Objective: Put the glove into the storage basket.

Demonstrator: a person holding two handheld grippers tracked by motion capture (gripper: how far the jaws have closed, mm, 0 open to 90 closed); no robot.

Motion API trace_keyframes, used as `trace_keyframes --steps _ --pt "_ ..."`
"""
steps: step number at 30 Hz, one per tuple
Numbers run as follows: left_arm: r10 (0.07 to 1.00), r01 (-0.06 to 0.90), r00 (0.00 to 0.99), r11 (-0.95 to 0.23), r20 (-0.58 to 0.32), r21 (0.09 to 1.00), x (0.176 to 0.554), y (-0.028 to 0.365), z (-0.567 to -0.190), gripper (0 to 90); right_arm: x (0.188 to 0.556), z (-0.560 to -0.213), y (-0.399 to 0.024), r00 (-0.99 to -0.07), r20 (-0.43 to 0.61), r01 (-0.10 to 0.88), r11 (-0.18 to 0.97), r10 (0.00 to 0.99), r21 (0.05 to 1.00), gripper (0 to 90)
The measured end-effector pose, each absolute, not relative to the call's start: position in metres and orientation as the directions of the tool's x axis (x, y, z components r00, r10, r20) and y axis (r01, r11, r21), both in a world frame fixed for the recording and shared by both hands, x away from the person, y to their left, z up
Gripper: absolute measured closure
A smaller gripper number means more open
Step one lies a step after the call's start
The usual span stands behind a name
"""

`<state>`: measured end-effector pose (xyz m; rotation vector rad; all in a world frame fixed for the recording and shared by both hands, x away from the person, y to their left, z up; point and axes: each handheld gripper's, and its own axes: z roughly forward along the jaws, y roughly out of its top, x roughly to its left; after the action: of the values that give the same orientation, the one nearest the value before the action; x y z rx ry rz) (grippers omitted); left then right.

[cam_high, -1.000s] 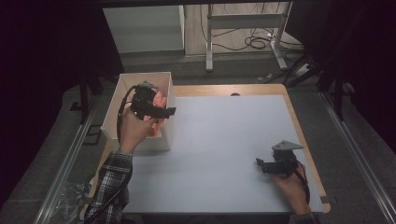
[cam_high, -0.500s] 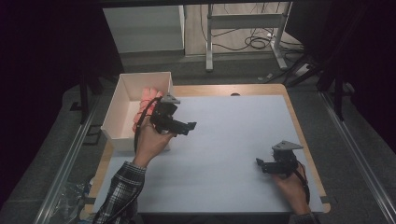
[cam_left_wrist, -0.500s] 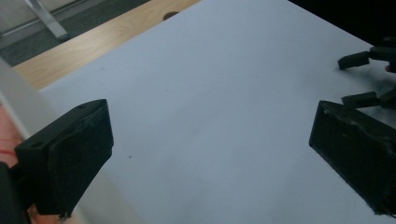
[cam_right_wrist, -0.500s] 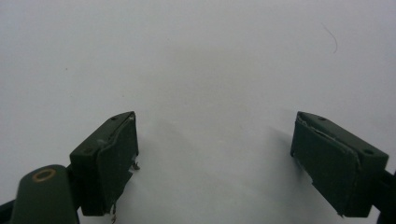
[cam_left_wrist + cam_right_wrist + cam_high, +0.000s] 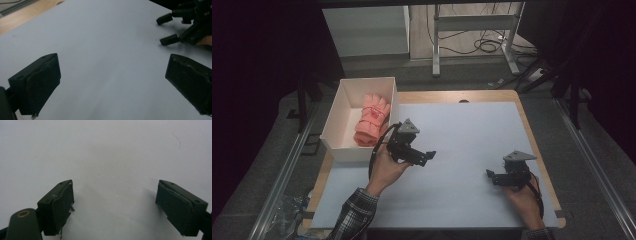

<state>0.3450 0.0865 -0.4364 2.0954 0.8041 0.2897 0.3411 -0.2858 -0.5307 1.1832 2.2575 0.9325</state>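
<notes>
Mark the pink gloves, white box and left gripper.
pink gloves point(image 5: 372, 120), high view, middle of the bundle.
white box point(image 5: 346, 148), high view, near wall.
left gripper point(image 5: 430, 156), high view, between its fingers.

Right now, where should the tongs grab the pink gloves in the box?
Grab the pink gloves at the banded middle, where a band seems to hold them in one bundle. Come straight down from above: the white box walls block every sideways approach. The open left tongs are nearest, just right of the box.
</notes>
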Motion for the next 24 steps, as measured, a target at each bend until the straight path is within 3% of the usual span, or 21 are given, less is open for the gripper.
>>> trace_keyframes --steps 11,24 --pt "0.597 0.440 0.794 -0.441 -0.110 0.782 0.325 0.079 -0.485 0.2 0.341 -0.531 -0.286 -0.547 -0.058 0.551 0.412 0.835 0.726 15.2" --pt "0.626 0.491 0.772 -0.477 -0.110 0.729 0.314 0.089 -0.540 0.1 0.341 -0.531 -0.286 -0.548 -0.059 0.550 0.412 0.835 0.727 15.2"
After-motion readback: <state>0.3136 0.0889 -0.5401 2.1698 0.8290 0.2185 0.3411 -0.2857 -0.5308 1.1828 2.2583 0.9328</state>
